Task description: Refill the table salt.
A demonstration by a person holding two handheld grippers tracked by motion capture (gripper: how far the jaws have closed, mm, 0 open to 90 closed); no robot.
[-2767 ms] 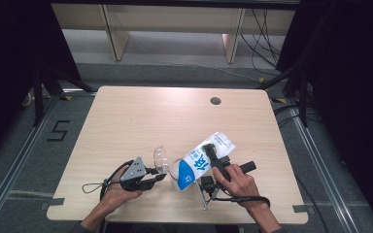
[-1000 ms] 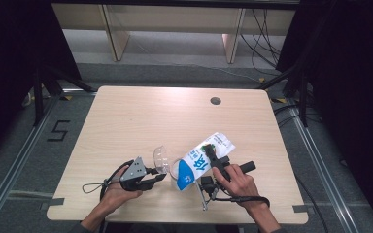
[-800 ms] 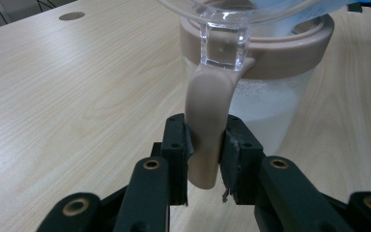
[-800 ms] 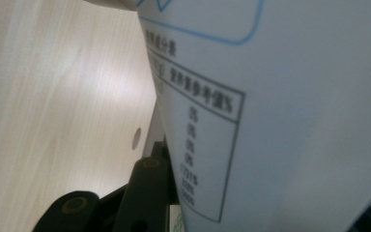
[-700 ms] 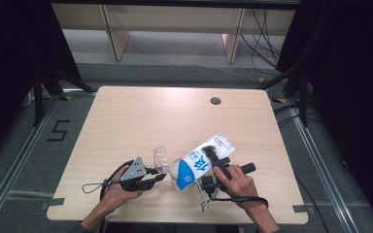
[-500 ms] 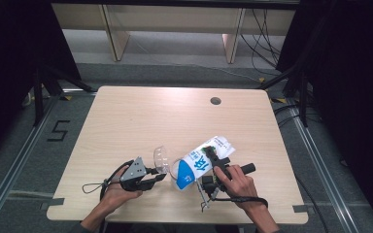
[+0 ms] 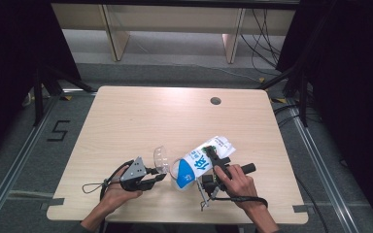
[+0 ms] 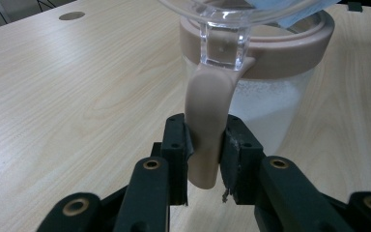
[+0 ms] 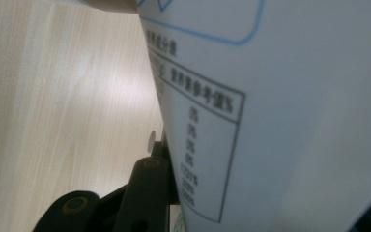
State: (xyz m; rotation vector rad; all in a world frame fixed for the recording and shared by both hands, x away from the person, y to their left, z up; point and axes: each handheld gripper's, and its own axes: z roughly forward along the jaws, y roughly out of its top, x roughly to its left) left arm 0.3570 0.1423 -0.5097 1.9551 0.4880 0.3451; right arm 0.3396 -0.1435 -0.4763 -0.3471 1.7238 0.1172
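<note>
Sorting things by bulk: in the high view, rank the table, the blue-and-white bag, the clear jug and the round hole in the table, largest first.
1. table
2. blue-and-white bag
3. clear jug, partly hidden behind the bag
4. round hole

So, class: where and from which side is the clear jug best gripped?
By its tan handle, from the side facing away from the bag. The handle is a narrow upright strip standing off the jug wall, so the left gripper jaws can close across it, as shown.

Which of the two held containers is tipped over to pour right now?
The blue-and-white bag in the right gripper is tipped; the jar stands upright, held by its handle in the left gripper.
</note>
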